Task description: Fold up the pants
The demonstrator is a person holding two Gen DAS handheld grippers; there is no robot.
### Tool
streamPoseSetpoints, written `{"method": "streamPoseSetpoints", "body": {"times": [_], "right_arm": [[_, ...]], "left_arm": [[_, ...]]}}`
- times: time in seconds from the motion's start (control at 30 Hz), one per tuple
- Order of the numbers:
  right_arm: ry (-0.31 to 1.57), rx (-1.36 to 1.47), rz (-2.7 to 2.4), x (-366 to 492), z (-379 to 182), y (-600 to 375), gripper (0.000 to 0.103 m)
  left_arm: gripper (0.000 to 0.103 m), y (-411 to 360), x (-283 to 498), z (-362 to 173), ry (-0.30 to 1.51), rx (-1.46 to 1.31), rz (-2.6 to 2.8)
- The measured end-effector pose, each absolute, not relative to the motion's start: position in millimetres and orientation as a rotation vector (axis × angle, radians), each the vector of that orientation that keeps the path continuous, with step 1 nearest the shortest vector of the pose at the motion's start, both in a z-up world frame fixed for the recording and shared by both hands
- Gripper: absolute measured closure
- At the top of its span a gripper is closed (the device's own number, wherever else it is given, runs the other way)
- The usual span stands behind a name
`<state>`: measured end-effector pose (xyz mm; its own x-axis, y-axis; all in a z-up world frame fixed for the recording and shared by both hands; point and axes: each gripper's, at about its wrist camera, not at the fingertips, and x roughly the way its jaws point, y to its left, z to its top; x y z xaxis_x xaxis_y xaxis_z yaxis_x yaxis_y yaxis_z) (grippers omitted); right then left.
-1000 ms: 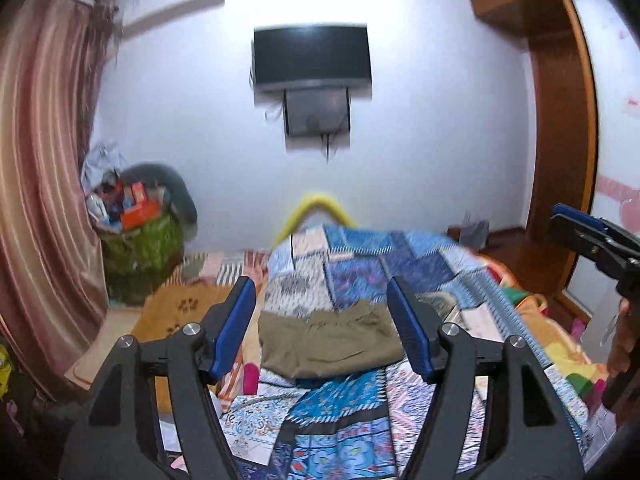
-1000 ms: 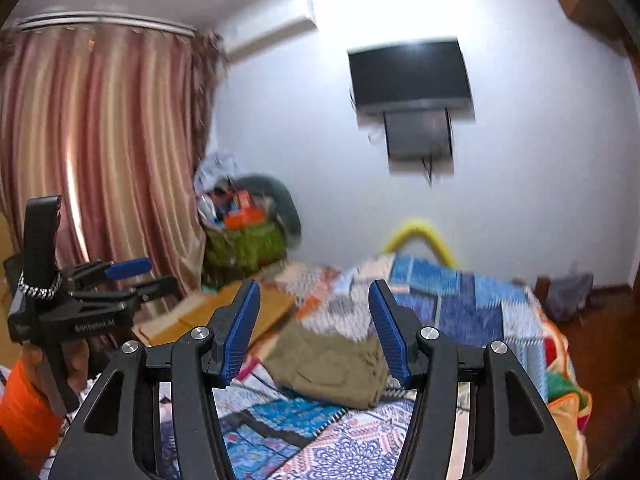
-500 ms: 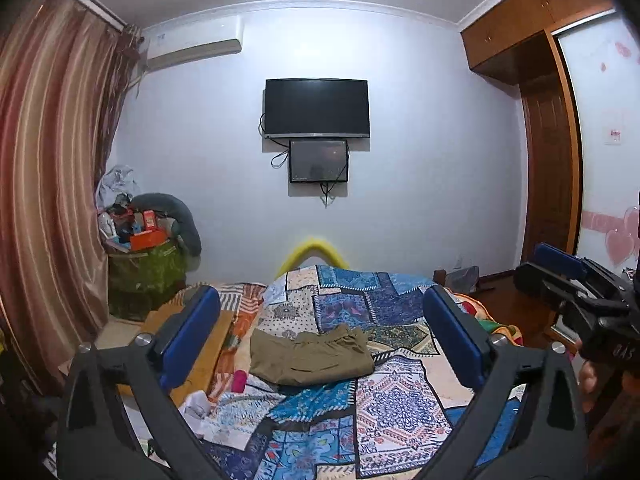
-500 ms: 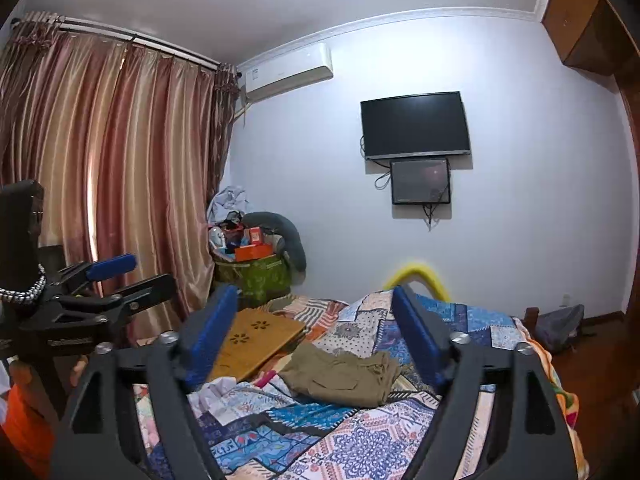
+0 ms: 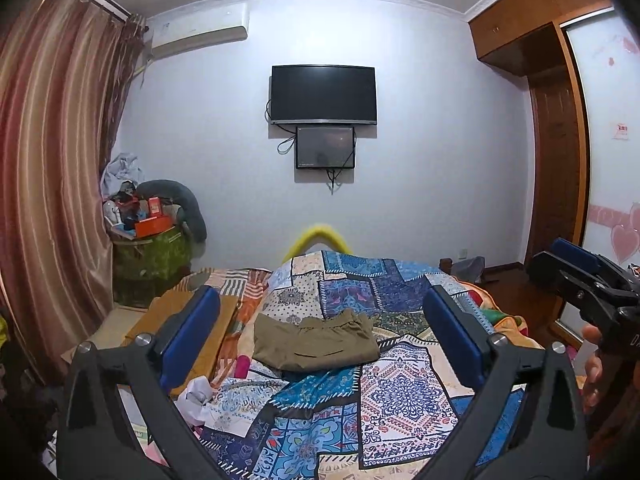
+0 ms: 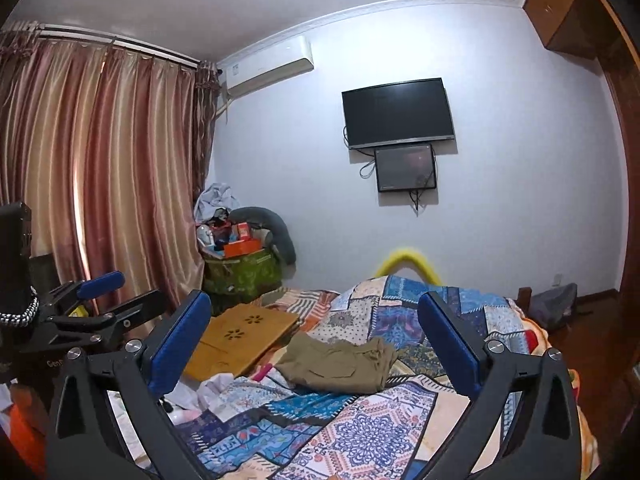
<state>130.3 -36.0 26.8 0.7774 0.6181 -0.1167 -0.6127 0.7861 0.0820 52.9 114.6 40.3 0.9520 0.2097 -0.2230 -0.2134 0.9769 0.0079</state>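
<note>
Blocking quilt [image 5: 400, 392] edges — both gripper frames; pants [image 5: 316, 340] visible.

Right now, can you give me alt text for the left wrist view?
Folded olive pants lie on a patchwork quilt, seen between the left gripper and its wide-open, empty blue jaws. The right gripper shows at the right edge.

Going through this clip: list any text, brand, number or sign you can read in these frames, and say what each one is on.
"Gen": partial white lettering on the left gripper body, cut off by the edge, in the right wrist view.
"D": a single white letter on the right gripper body, rest out of frame.
Air conditioner: a small label, too blurred to read.
Red-and-white sticker on the wardrobe door: too small to read.
Orange box: print unreadable.
Pants: no text visible.
</note>
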Motion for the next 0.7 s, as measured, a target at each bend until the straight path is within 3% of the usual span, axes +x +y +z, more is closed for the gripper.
{"method": "streamPoseSetpoints", "body": {"times": [0.7], "right_arm": [[0.188, 0.023, 0.655, 126.7, 21.2, -39.7, 0.0]], "left_arm": [[0.0, 114.4, 57.5, 36.9, 0.227, -0.019, 0.208]]}}
